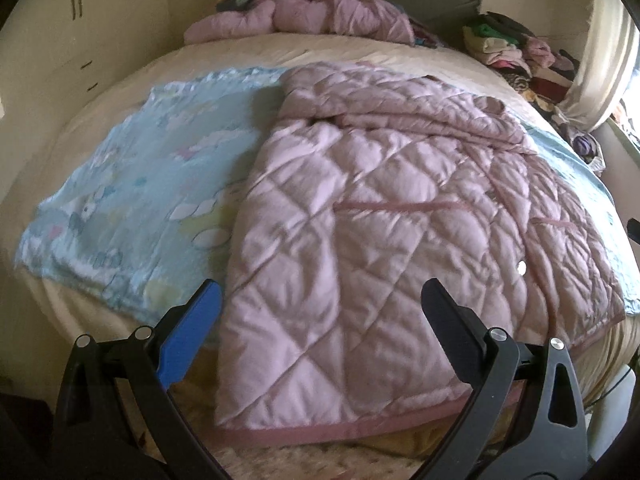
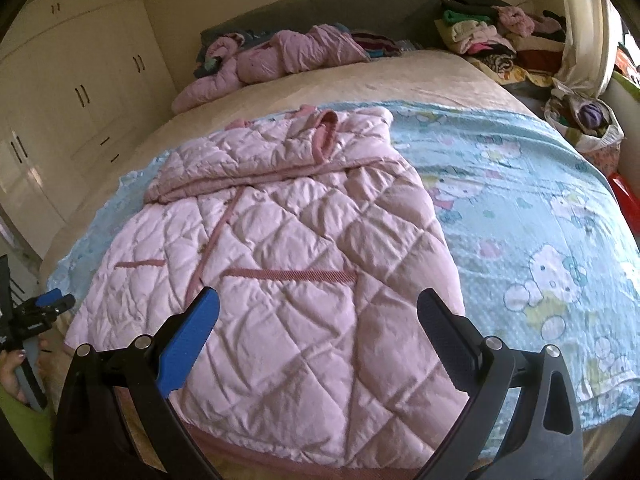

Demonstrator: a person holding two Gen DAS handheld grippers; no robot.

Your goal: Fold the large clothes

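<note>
Bed [image 1: 120,320] fills both views, cream sheet, serves as the work surface. Blue cartoon blanket [image 2: 520,208] is spread flat over it, prob. as a clean base for folding. Pink quilted coat [image 1: 360,220] lies on the blanket, front up, hem hanging just over the near bed edge, collar toward the headboard. Its upper part looks already folded in across the chest w/ sleeves tucked, so the body forms a rough rectangle; judged mid-fold. Second pink garment [image 2: 280,56] sits bunched near the headboard, well apart, likely waiting its turn. Clothes pile [image 2: 492,36] at far right corner, off the work area.

Left gripper [image 1: 320,304] hovers over the hem, jaws spread wide, holding nothing. Right gripper [image 2: 318,308] same: released, empty, above the coat's lower half. Both line up near the hem, prob. to pinch it and fold upward. Left gripper is also seen small at the left edge of the right-wrist view, in the person's hand [image 2: 12,376].
</note>
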